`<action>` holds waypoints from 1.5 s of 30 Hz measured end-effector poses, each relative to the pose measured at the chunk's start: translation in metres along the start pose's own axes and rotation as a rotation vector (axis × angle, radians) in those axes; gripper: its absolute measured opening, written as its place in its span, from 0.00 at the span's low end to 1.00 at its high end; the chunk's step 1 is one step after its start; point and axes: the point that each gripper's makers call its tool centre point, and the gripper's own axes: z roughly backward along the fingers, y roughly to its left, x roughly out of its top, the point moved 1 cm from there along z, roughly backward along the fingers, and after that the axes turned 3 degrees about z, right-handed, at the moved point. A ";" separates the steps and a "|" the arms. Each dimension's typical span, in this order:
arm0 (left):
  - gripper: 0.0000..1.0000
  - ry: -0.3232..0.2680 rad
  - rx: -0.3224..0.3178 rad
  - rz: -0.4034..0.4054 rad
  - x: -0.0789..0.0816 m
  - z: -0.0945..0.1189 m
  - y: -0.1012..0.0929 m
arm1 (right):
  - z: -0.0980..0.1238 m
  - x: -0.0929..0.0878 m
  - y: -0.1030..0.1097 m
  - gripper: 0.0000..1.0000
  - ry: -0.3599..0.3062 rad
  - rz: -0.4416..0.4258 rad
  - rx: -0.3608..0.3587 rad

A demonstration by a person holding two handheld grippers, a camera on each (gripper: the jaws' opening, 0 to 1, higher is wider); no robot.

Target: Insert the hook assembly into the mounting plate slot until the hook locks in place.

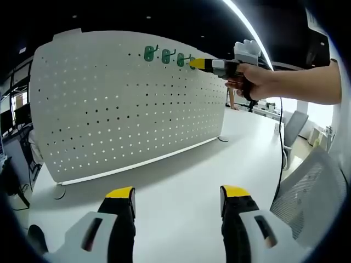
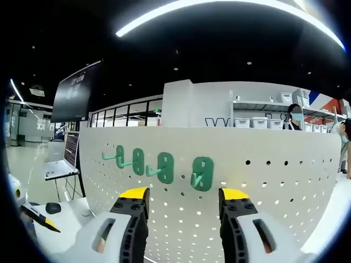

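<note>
A white pegboard mounting plate (image 1: 126,109) stands upright on the white table (image 1: 181,175). Several green hooks (image 1: 166,56) hang in a row near its top edge. In the right gripper view they appear close up, the rightmost hook (image 2: 202,173) seated on the plate (image 2: 274,181) just beyond the gap between my jaws. My right gripper (image 2: 184,193) is open and holds nothing. A hand holds it at the row's right end (image 1: 204,64), its yellow tip beside the last hook. My left gripper (image 1: 178,193) hangs open and low over the table, well back from the plate.
A mesh office chair (image 1: 307,186) stands at the table's right edge. Past the plate's left end are a laptop (image 2: 68,156) and a mouse (image 2: 53,207) on a desk. Shelves with bins (image 2: 258,121) and a person (image 2: 296,116) are behind the plate.
</note>
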 end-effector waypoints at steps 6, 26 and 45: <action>0.65 -0.001 0.002 -0.005 0.000 0.000 0.000 | 0.003 0.000 0.000 0.49 -0.005 -0.001 0.008; 0.65 -0.010 -0.004 -0.008 0.002 0.000 -0.002 | 0.045 -0.005 0.004 0.53 -0.016 0.007 0.100; 0.67 -0.032 -0.012 0.006 0.008 0.001 -0.004 | 0.096 -0.030 0.020 0.57 0.021 -0.017 0.169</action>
